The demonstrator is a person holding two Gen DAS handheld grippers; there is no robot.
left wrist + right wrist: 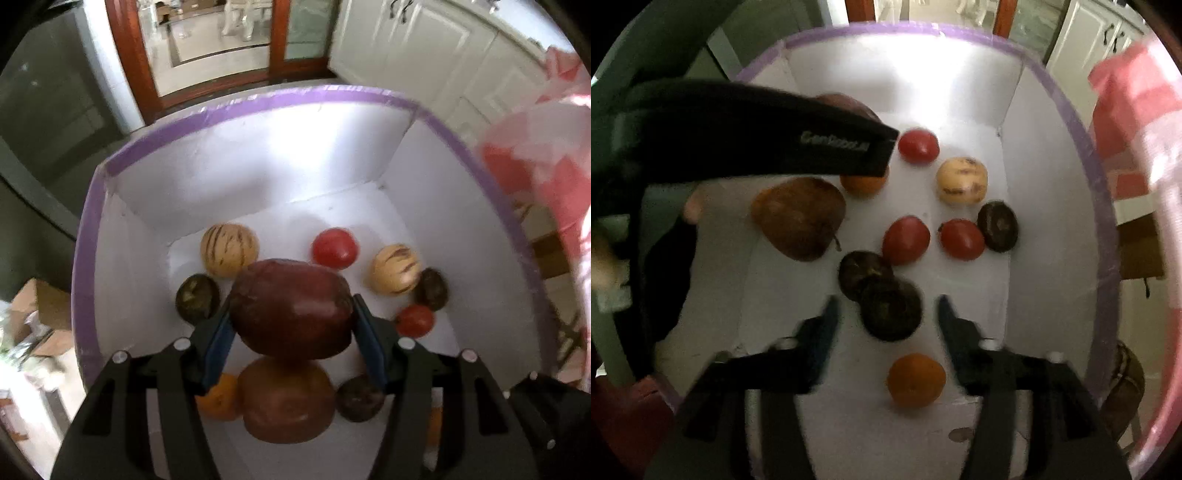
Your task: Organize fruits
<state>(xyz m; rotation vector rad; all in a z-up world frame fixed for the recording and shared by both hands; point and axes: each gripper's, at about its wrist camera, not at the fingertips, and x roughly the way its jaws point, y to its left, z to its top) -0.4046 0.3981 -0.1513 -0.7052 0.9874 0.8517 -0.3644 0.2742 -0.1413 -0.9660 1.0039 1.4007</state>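
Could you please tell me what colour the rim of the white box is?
Purple; the box rim shows best in the left wrist view.

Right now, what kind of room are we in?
Probably a home kitchen: white panelled cabinets, a wood-framed glass door onto a tiled room, and a white box of fruit.

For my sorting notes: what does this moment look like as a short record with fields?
container: white box with purple rim
left gripper: shut on a dark red apple, held above the box floor
right gripper: open, empty, above a dark round fruit
loose in box: red tomatoes, striped yellow fruit, oranges, brownish pear
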